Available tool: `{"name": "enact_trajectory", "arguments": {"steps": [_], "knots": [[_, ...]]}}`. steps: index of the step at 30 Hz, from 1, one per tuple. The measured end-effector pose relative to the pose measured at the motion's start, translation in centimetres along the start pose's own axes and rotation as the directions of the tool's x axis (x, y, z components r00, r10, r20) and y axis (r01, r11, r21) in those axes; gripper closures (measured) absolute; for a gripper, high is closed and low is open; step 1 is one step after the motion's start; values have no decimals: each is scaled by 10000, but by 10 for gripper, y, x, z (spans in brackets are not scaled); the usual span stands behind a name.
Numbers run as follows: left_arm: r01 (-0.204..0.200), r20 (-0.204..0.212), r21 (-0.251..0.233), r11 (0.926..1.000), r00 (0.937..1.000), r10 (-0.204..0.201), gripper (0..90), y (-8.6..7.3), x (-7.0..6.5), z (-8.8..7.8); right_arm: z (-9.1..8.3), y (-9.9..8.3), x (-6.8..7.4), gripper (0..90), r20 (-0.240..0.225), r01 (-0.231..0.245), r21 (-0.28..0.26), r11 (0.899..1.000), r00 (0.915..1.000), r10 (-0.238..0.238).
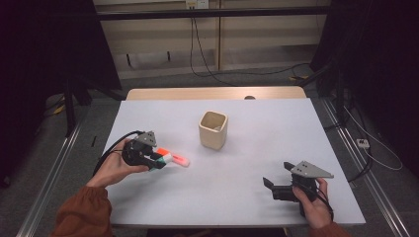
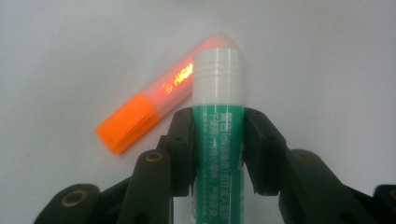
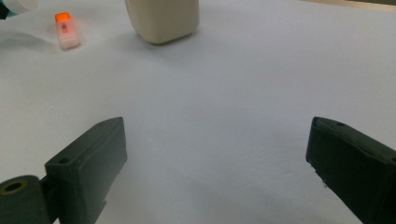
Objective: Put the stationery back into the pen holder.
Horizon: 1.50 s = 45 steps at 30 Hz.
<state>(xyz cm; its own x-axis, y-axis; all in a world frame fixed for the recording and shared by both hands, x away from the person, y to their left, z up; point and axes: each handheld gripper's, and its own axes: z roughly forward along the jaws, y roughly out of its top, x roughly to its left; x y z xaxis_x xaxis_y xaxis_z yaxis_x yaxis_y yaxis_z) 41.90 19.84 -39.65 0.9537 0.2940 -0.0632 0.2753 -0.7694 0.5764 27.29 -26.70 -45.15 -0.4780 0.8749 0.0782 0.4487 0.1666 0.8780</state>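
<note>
A: On the left side of the white table (image 1: 247,187), what is the left gripper (image 2: 218,135) doing?

B: Its two black jaws are squeezed tight on a green glue stick (image 2: 218,140) with a white cap. An orange highlighter (image 2: 154,105) lies flat on the table just behind it.

A: And the right gripper (image 3: 215,154)?

B: Its jaws are wide apart with nothing between them. It sits near the front right of the table, well away from the cream cup (image 1: 213,129) in the middle
</note>
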Motion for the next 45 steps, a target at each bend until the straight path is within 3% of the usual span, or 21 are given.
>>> {"name": "enact_trajectory", "arguments": {"steps": [4,8,11,13,18,21,27,31,34,37,39,43,45], "knots": [[542,-69,-862,9948,9985,-550,661,3,-3,-3,0,0,0,51,10,2,-10,10000,10000,-2],[1159,68,-1626,9799,9932,-1163,661,3,-5,-4,-1,0,0,50,30,-5,-34,10000,10000,5],[1466,-151,-1958,9696,9882,-1524,661,5,-7,-4,-1,0,0,46,26,-5,-39,10000,10000,5],[1745,123,-2534,9515,9841,-1772,661,5,-9,-6,-1,0,0,45,37,6,-22,10000,10000,-6],[2181,-122,-3380,9155,9717,-2360,661,8,-16,-12,-1,0,0,45,48,-24,-30,10000,10000,24],[2202,-406,-3597,9067,9671,-2510,661,9,-19,-12,-1,0,0,45,47,3,-23,10000,10000,-3],[2118,-579,-4297,8778,9637,-2608,661,17,-30,-11,-1,0,0,45,36,27,-37,10000,10000,-27],[1813,-734,-4805,8581,9666,-2454,661,26,-38,-10,-1,0,0,45,32,23,-36,10000,10000,-23],[1525,-968,-5018,8514,9683,-2305,661,33,-42,-8,-1,0,0,45,36,24,-50,10000,10000,-24],[1499,-1102,-5183,8420,9646,-2396,661,38,-41,-6,-1,0,0,45,32,12,-45,10000,10000,-12],[1644,-1019,-5338,8295,9613,-2561,661,39,-39,-6,-1,0,-1,45,32,8,-46,10000,10000,-8],[1658,-980,-5512,8177,9604,-2608,661,41,-35,-7,-1,0,-1,46,38,-5,-40,10000,10000,5],[1741,-887,-5633,8077,9592,-2686,661,43,-34,-7,-1,0,-1,46,24,-3,-42,10000,10000,3]]}}
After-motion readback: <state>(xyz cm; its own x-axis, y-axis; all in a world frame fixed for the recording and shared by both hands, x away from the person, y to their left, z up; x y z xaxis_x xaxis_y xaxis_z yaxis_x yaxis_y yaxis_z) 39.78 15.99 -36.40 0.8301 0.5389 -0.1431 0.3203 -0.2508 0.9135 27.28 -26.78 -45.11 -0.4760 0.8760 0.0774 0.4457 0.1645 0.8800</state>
